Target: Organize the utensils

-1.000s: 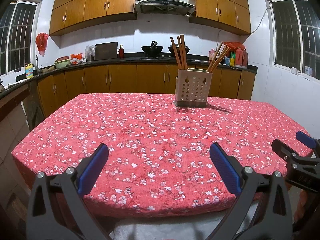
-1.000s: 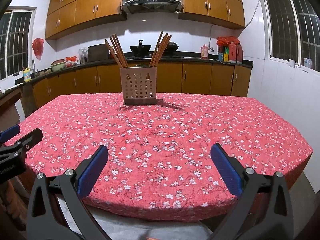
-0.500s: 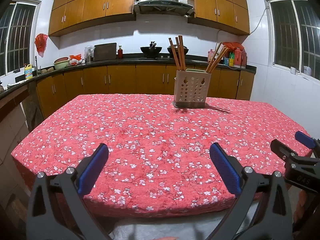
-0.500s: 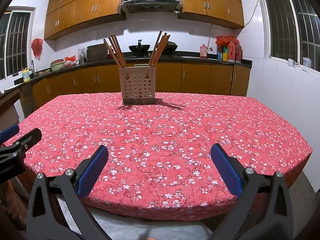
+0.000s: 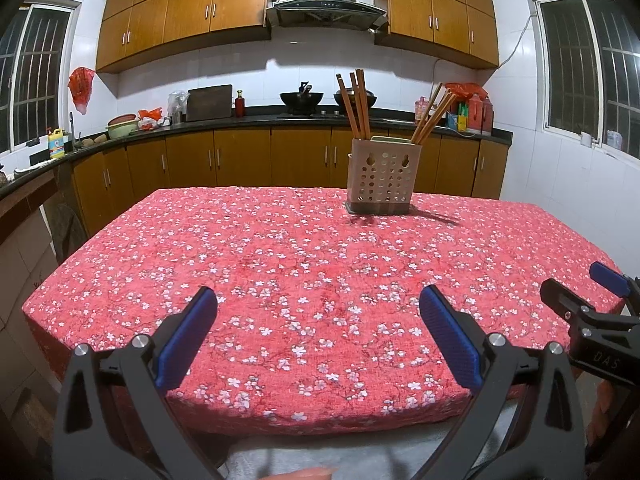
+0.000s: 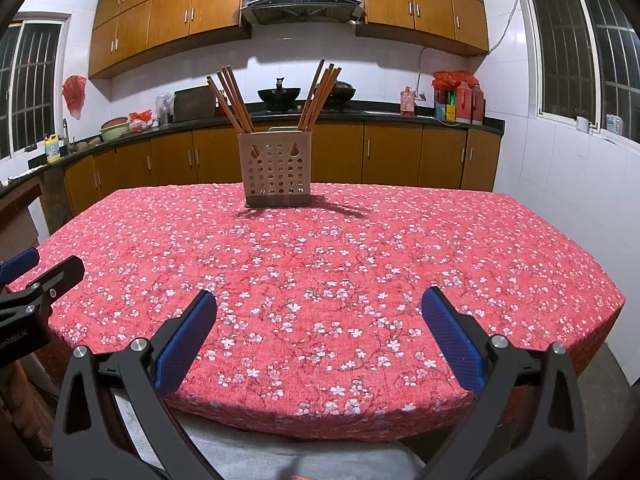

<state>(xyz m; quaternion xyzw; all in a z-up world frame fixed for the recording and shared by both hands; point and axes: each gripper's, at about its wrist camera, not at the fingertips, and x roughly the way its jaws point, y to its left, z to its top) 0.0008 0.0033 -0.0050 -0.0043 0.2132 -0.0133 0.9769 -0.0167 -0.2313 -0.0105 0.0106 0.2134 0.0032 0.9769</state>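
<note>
Chopsticks point(image 6: 232, 98) seen upright in holder point(image 6: 276, 168) far ahead, probably nearer right gripper point(image 6: 319, 334); both grippers, left gripper point(image 5: 318, 334) included, spread apart, empty.

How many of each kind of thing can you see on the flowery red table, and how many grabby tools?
Chopstick holder: 1
Chopstick bunches: 2, the left bunch and the right bunch; the sticks overlap too much to count one by one
Hand-held grippers: 2, the left hand-held gripper and the right hand-held gripper, both open
Total: 5
</note>
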